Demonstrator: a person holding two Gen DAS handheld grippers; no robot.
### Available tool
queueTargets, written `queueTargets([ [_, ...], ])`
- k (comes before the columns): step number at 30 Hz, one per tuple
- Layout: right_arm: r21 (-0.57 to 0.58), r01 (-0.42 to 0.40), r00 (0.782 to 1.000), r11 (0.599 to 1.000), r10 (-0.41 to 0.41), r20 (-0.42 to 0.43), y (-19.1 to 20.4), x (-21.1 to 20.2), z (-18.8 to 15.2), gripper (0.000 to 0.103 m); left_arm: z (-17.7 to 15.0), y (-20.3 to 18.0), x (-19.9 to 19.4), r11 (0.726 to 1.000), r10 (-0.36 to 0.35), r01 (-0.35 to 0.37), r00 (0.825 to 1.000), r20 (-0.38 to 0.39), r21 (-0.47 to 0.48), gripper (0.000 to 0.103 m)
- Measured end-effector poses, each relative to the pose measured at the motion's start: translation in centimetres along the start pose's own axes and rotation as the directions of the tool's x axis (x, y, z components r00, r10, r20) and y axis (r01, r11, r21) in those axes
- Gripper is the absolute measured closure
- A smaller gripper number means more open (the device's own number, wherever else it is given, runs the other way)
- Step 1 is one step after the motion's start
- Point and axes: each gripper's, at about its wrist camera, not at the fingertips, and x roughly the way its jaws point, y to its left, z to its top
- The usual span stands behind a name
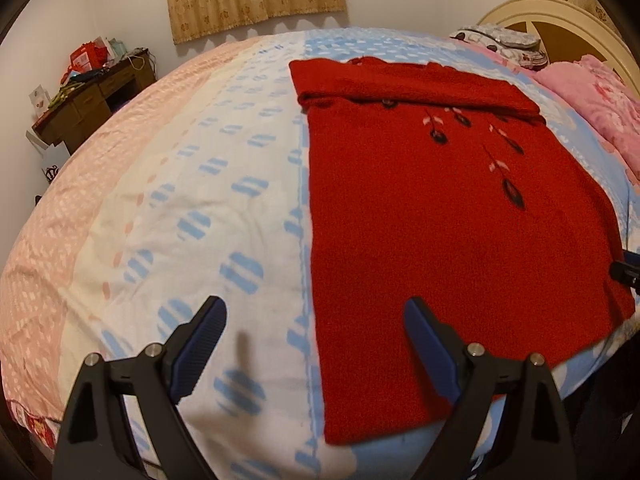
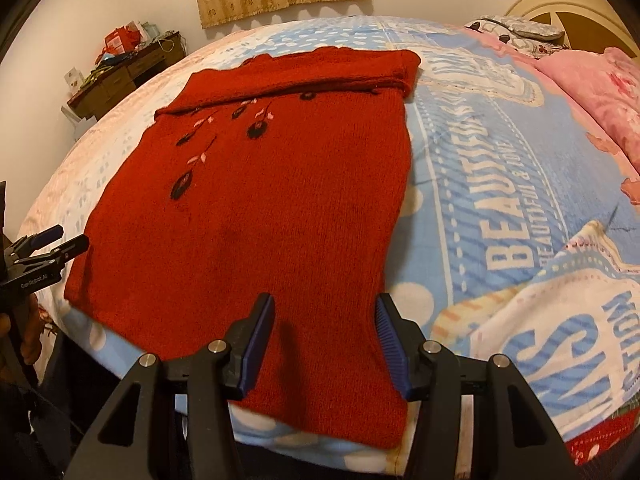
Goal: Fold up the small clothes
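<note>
Left wrist view: left tongs (image 1: 316, 320) gape wide and empty over the sweater's (image 1: 440, 220) near-left hem; right tongs (image 2: 325, 312) gape too, holding nothing, above its near-right hem. The sweater lies flat on the bed (image 2: 500, 184), sleeves seemingly folded across the far end. Long axis runs away from the tongs, collar far. Likely next: pinch both hem corners and fold toward the collar

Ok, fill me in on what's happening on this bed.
A person with a handheld gripper in each hand is folding a red knit sweater laid flat on the bedspread. Its sleeves look already folded across the top. The left gripper and right gripper are both open at the near hem, holding nothing yet.
</note>
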Motion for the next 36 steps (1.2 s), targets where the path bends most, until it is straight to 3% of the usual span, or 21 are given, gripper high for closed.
queueTargets([
  [8,-0.042,0.029,0.999,0.999,-0.030,-0.024,-0.1,-0.6,-2.2,0.050,-1.6,1.0,-0.6,0.996,-0.073,0.071,0.997,-0.034,-0.048,0.011],
  [13,-0.045,0.048,0.998,0.998,-0.049,-0.027,-0.7,-0.7,-3.1,0.050,-2.1,1.1,-0.3,0.987,-0.142,0.137,0.988,-0.059,-0.081,0.029],
  [17,-0.030,0.047,0.998,0.998,-0.048,-0.032,-1.2,-0.7,-3.6,0.050,-2.4,1.0,-0.3,0.983,-0.163,0.157,0.985,-0.061,-0.099,0.034],
  [22,-0.011,0.039,0.998,0.999,-0.040,-0.039,-1.9,-0.5,-4.0,0.050,-2.6,1.2,-0.6,0.972,-0.206,0.196,0.976,-0.069,-0.127,0.066],
  [23,-0.008,0.039,0.998,0.999,-0.039,-0.038,-2.0,-0.5,-4.0,0.050,-2.7,1.1,-0.6,0.969,-0.221,0.211,0.973,-0.071,-0.131,0.069],
  [27,0.003,0.037,0.999,0.999,-0.037,-0.036,-2.4,-0.4,-4.0,0.050,-2.9,0.7,-0.8,0.965,-0.238,0.227,0.968,-0.080,-0.130,0.071],
  [33,0.023,0.024,0.999,0.999,-0.023,-0.034,-2.8,-0.3,-4.1,0.050,-3.2,0.3,-0.6,0.974,-0.208,0.198,0.975,-0.081,-0.111,0.068],
  [35,0.033,0.018,0.999,0.999,-0.017,-0.031,-3.1,-0.4,-4.2,0.050,-3.2,0.5,-0.7,0.975,-0.203,0.194,0.976,-0.077,-0.111,0.075],
  [36,0.040,0.014,1.000,0.999,-0.013,-0.025,-3.2,-0.5,-4.2,0.050,-3.1,0.5,-0.7,0.976,-0.198,0.190,0.977,-0.076,-0.108,0.083],
])
